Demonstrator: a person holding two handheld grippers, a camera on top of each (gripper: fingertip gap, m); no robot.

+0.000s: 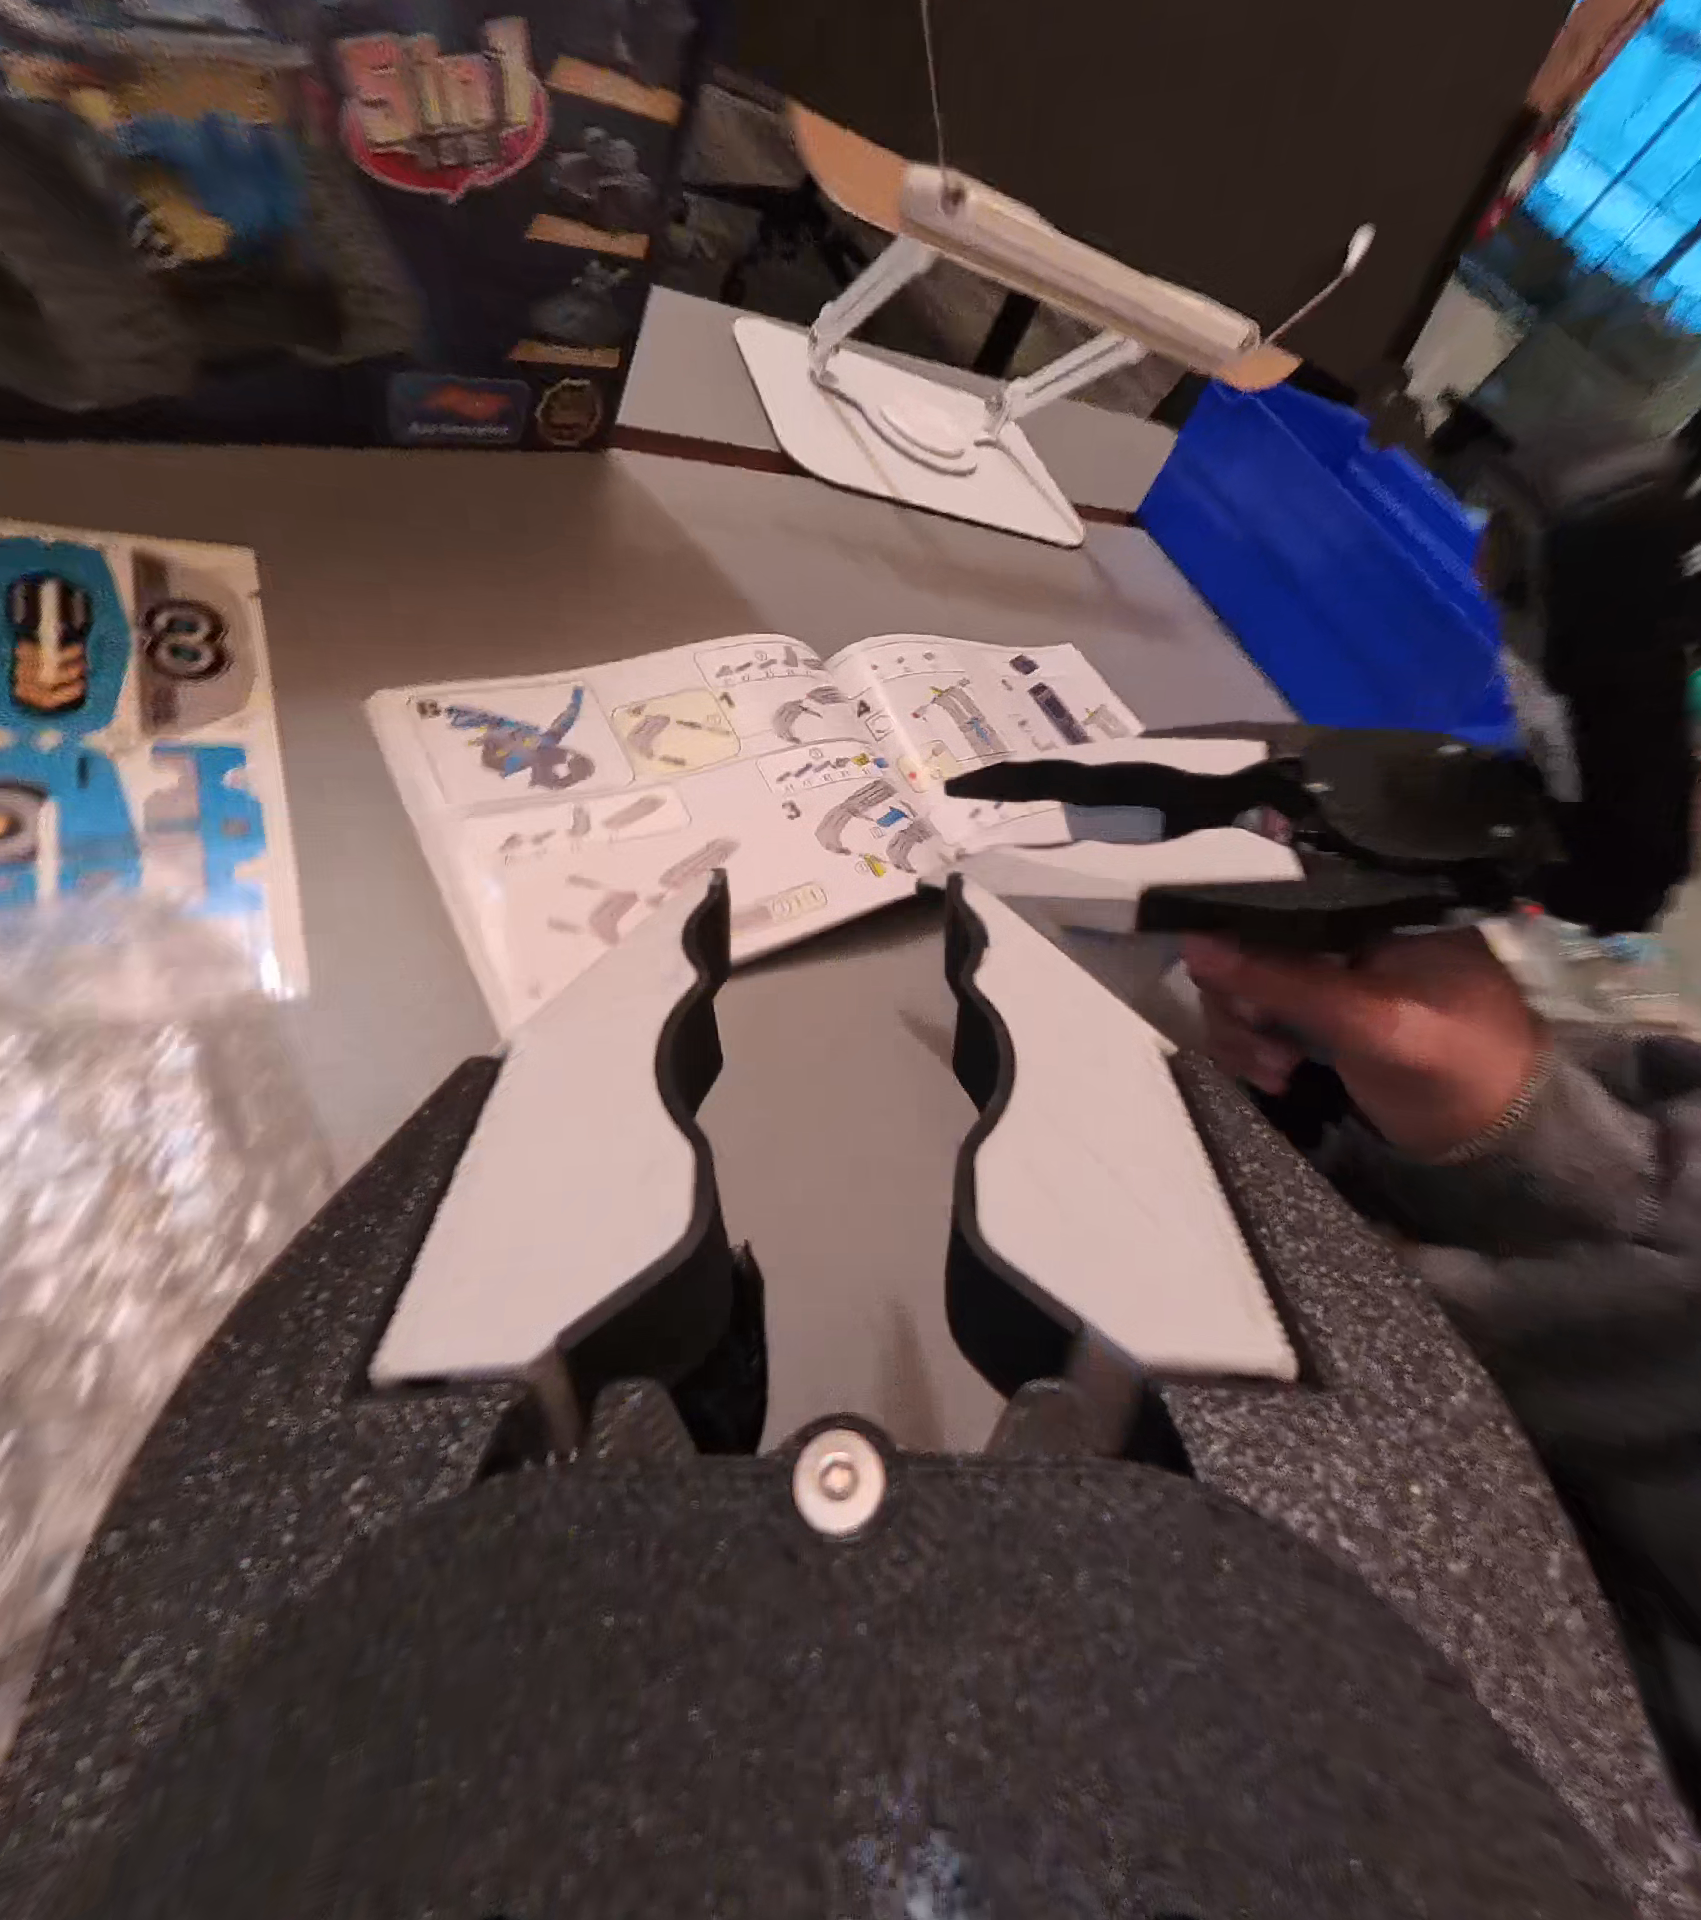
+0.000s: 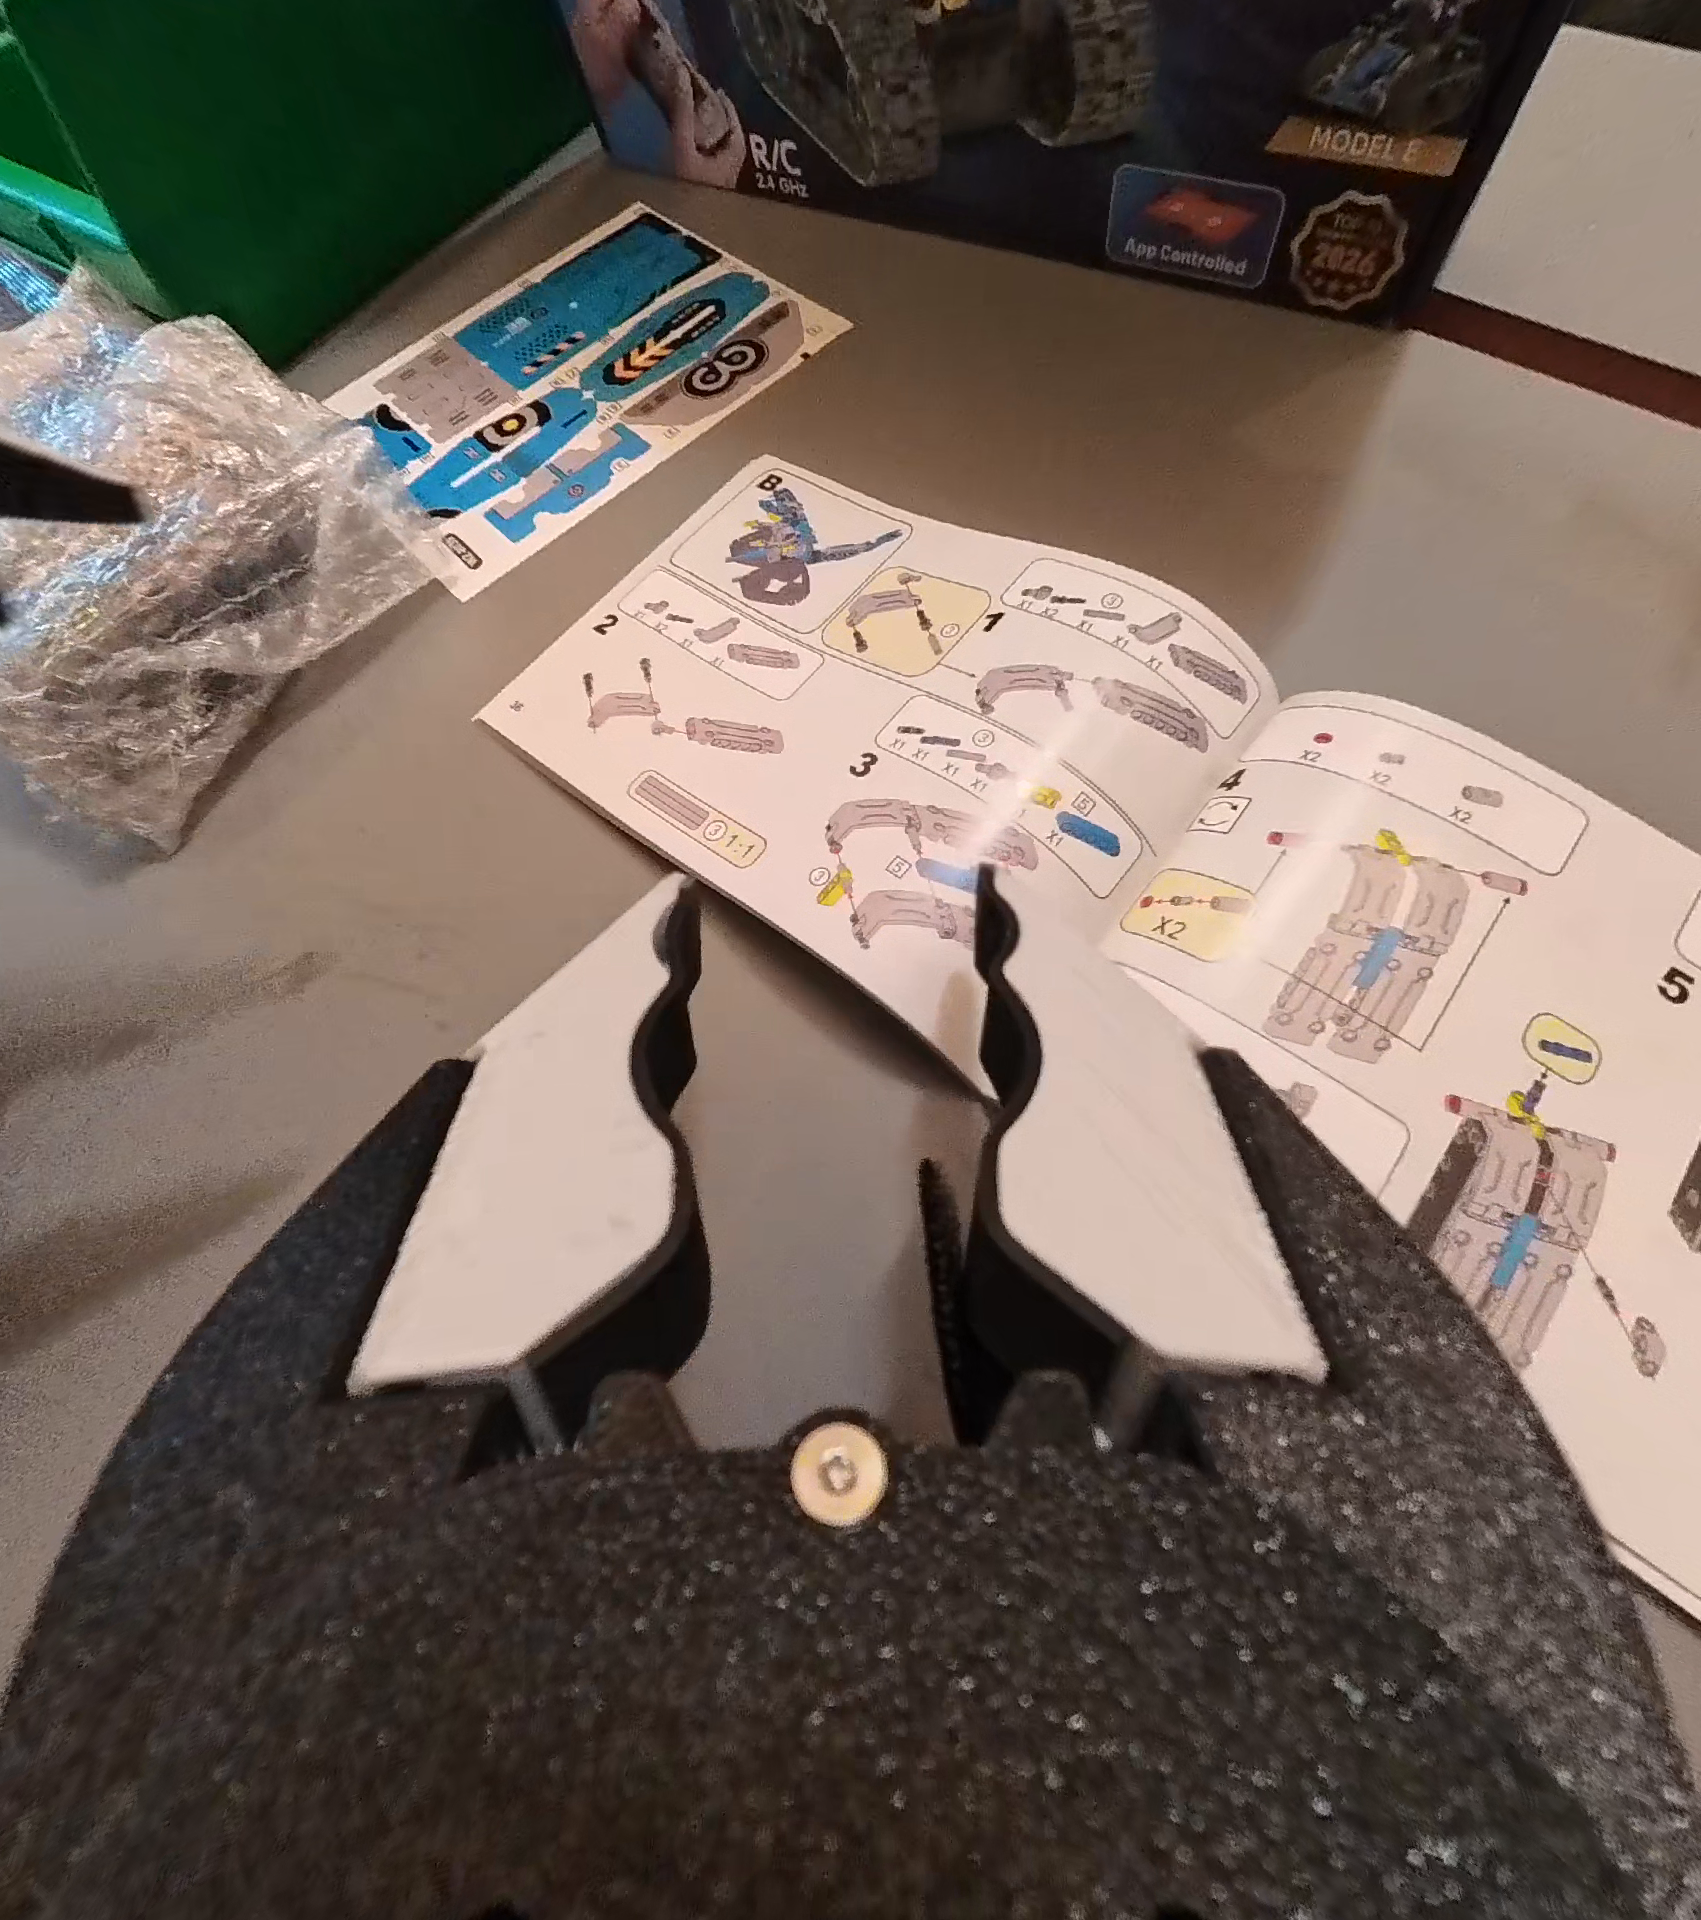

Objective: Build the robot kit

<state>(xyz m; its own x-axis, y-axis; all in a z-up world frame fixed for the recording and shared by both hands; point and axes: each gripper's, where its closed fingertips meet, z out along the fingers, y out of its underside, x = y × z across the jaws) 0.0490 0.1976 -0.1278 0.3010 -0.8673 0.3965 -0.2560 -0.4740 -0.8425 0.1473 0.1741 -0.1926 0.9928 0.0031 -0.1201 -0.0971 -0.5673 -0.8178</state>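
Left wrist view shows the left claw (image 1: pixel 833 896) spread wide and empty over the bench (image 1: pixel 472 540), one open instruction booklet (image 1: pixel 680 769) just ahead. Right claw (image 2: pixel 830 894), also wide and empty, hovers at that booklet's near edge; one sticker sheet (image 2: pixel 597 395) and one crumpled plastic bag (image 2: pixel 171 582) lie ahead to its left, one printed box (image 2: pixel 1085 135) beyond.

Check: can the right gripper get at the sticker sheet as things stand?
Probably yes. The right gripper is open and empty over the open instruction booklet. The sticker sheet lies flat beyond it, its top uncovered; only the crinkled plastic bag crowds its near-left corner.

Grey table (image 2: pixel 1189 436); white booklet (image 2: pixel 929 727); blue-grey sticker sheet (image 2: pixel 586 395); green bin (image 2: pixel 285 156); white, black-edged fingers (image 2: pixel 555 1174).
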